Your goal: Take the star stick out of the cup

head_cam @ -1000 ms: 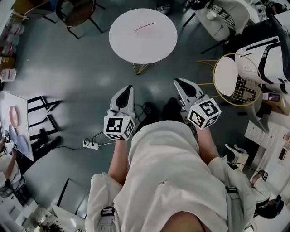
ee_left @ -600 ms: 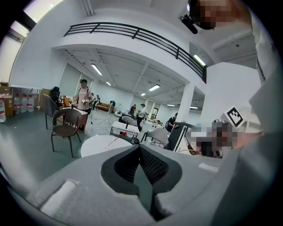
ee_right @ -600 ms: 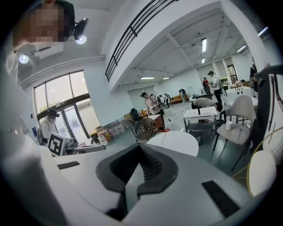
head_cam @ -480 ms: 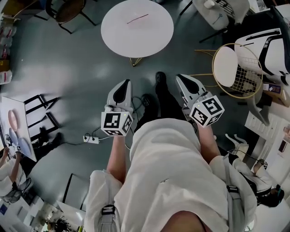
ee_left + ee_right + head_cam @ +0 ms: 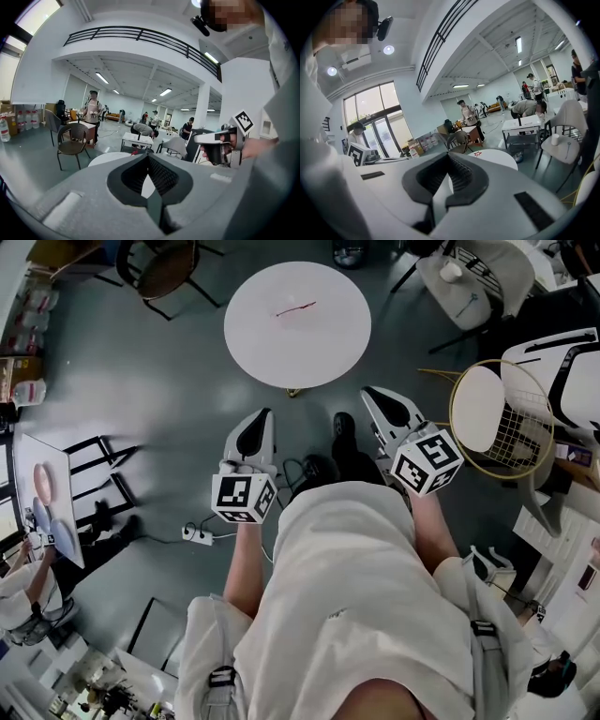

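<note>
1. Both grippers are held well short of the table. The left gripper and right gripper each have their jaws closed tip to tip, with nothing between them.
2. The stick lies flat near the middle of the table. No cup shows in any view, so the lift-out looks either already done or not set up.
3. If the stick is to be picked up, step closer first; from here it looks out of reach.
4. Use one gripper, probably the right, whose view has the stick almost straight ahead.
5. Part the jaws before going down. Then come in low across the thin shaft, so the pads close on it rather than skid on the top.
</note>
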Action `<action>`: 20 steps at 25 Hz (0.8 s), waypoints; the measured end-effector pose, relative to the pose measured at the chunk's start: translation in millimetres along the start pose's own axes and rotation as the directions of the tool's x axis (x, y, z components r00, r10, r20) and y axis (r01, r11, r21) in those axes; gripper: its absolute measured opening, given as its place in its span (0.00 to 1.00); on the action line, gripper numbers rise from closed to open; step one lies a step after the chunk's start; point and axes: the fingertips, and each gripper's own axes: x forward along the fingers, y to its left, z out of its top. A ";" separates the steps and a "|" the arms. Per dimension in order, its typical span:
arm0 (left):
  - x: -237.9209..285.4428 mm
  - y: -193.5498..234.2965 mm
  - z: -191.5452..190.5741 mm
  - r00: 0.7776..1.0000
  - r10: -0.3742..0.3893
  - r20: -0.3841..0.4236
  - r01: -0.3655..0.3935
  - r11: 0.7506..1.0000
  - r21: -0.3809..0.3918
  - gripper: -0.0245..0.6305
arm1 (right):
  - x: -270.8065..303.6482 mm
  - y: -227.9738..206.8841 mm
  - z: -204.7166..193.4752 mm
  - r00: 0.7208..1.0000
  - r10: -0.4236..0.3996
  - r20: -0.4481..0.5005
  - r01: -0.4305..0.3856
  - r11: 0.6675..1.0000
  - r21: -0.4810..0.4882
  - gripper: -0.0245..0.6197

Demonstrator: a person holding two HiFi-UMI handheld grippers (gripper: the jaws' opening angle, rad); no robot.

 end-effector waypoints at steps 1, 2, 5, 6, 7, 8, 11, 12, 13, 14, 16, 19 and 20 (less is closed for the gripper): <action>6.0 0.3 3.3 1.000 0.009 0.005 -0.009 1.000 -0.002 0.05 | 1.7 -6.7 5.7 1.000 0.005 0.004 -0.005 1.000 -0.002 0.05; 12.1 0.8 6.0 1.000 0.019 0.009 -0.019 1.000 -0.006 0.05 | 3.6 -13.4 11.2 1.000 0.011 0.007 -0.011 1.000 -0.005 0.05; 28.8 0.1 13.6 0.999 0.046 0.017 -0.046 0.999 -0.016 0.05 | 10.0 -33.2 24.7 1.000 0.031 0.007 -0.031 0.999 -0.011 0.05; 33.4 -1.5 15.5 0.998 0.052 0.019 -0.052 0.998 -0.019 0.05 | 11.6 -39.1 27.5 0.999 0.038 0.003 -0.038 0.999 -0.012 0.05; 37.6 -3.2 16.7 0.998 0.057 0.021 -0.056 0.998 -0.024 0.05 | 12.7 -44.3 29.5 0.999 0.047 -0.002 -0.047 0.999 -0.013 0.05; 41.7 -4.4 17.2 0.998 0.063 0.023 -0.062 0.998 -0.033 0.05 | 13.7 -48.9 31.1 0.998 0.058 -0.009 -0.058 0.998 -0.015 0.05; 53.3 -4.3 16.8 0.995 0.095 0.026 -0.093 0.994 -0.064 0.05 | 18.2 -60.7 35.7 0.995 0.094 -0.029 -0.095 0.995 -0.023 0.05; 56.2 -4.1 16.5 0.994 0.108 0.026 -0.106 0.992 -0.071 0.05 | 19.9 -64.4 36.9 0.994 0.105 -0.035 -0.106 0.994 -0.025 0.05; 58.4 -4.3 16.1 0.992 0.120 0.026 -0.118 0.990 -0.077 0.05 | 21.6 -68.0 37.6 0.993 0.114 -0.042 -0.115 0.993 -0.027 0.05; 60.1 -4.4 15.3 0.991 0.131 0.024 -0.128 0.988 -0.083 0.05 | 23.3 -71.5 37.9 0.991 0.121 -0.049 -0.122 0.992 -0.028 0.05; 61.9 -4.9 11.3 0.989 0.147 0.013 -0.145 0.985 -0.092 0.05 | 26.0 -77.5 36.8 0.990 0.130 -0.063 -0.131 0.991 -0.027 0.05; 61.0 -6.2 2.5 0.988 0.155 -0.013 -0.156 0.982 -0.104 0.05 | 28.1 -83.0 32.2 0.987 0.135 -0.082 -0.136 0.991 -0.008 0.05; 61.7 -5.3 1.7 0.988 0.155 -0.018 -0.157 0.982 -0.105 0.05 | 30.3 -84.6 31.0 0.987 0.135 -0.088 -0.136 0.991 0.000 0.05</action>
